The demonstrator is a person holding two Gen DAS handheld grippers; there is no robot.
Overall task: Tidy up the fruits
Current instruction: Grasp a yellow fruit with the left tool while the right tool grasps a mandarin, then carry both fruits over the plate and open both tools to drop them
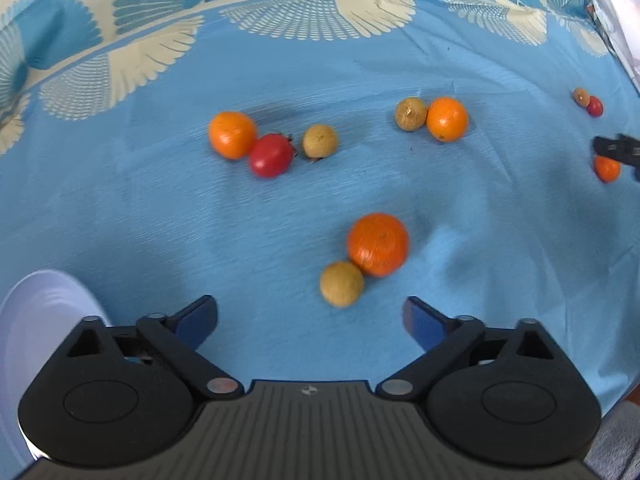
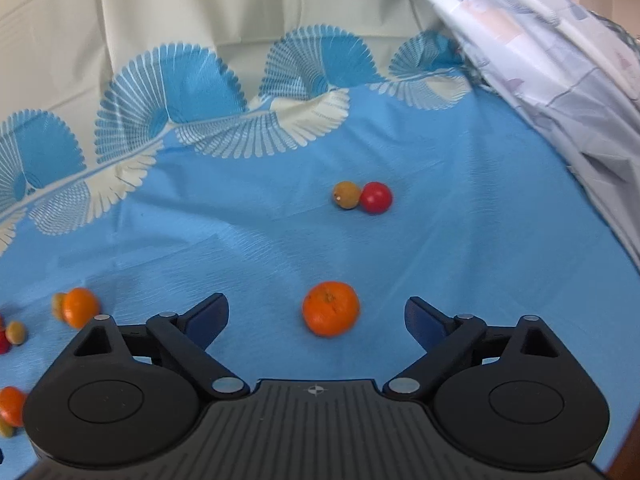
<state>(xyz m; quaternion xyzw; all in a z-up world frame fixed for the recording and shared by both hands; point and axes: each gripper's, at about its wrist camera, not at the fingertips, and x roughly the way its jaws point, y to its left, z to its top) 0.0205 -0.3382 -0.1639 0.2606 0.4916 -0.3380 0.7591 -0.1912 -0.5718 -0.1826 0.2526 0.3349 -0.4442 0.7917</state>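
Right wrist view: the right gripper (image 2: 316, 320), jaws wide and empty, has an orange (image 2: 330, 309) just ahead between its fingers; the left gripper (image 1: 310, 320) is also wide, empty.

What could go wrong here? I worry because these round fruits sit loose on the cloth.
The orange touches a tan fruit just ahead of the open left gripper, so closing could nudge one away. The lone orange before the open right gripper may roll on the wrinkled blue cloth.
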